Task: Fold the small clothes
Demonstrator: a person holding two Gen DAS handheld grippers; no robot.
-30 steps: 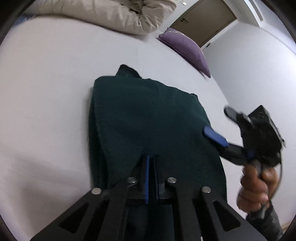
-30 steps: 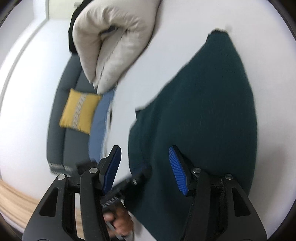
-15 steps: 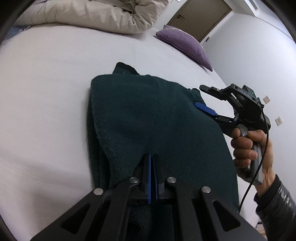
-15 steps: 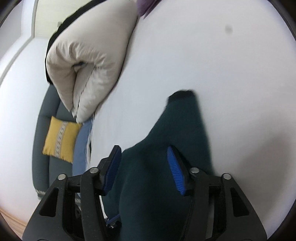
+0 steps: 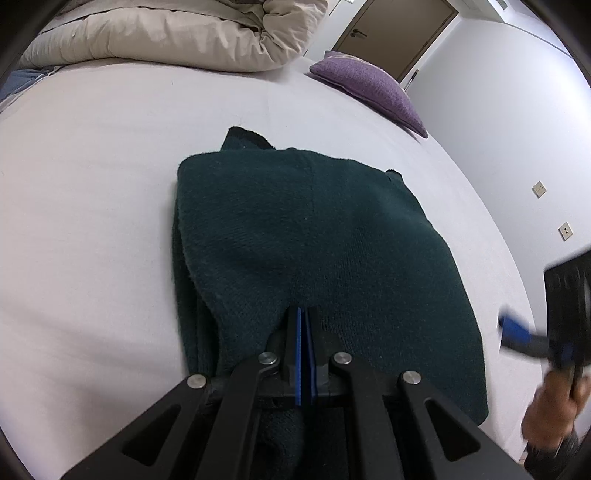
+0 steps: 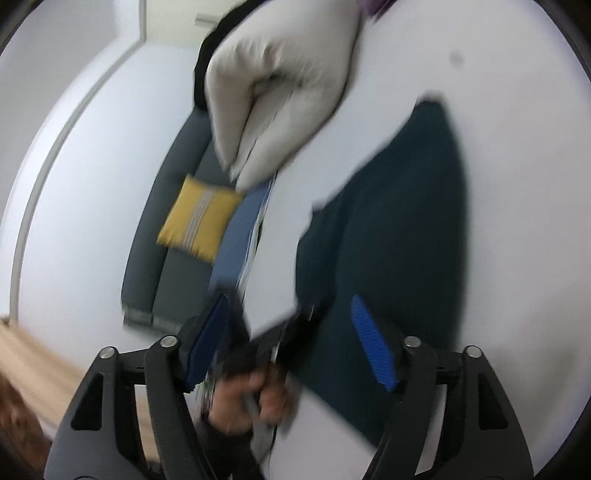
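Observation:
A dark green knitted garment (image 5: pixel 310 236) lies folded over on the white bed sheet (image 5: pixel 92 206), with a black collar edge poking out at its far side. My left gripper (image 5: pixel 303 314) is shut on the garment's near edge, its blue pads pressed together with cloth bunched around them. My right gripper (image 6: pixel 291 339) is open and empty, held off the garment's right side; it shows blurred at the right edge of the left wrist view (image 5: pixel 524 336). The garment also shows in the right wrist view (image 6: pixel 399 229).
A rolled beige duvet (image 5: pixel 177 33) lies at the head of the bed and a purple pillow (image 5: pixel 369 88) at the far right. A grey sofa (image 6: pixel 173 206) with a yellow cushion (image 6: pixel 199 221) stands beside the bed. A door (image 5: pixel 399 33) is beyond.
My right gripper has swung away from the garment's far right corner, back and down to the right edge of the bed. My left gripper has stayed shut on the near edge.

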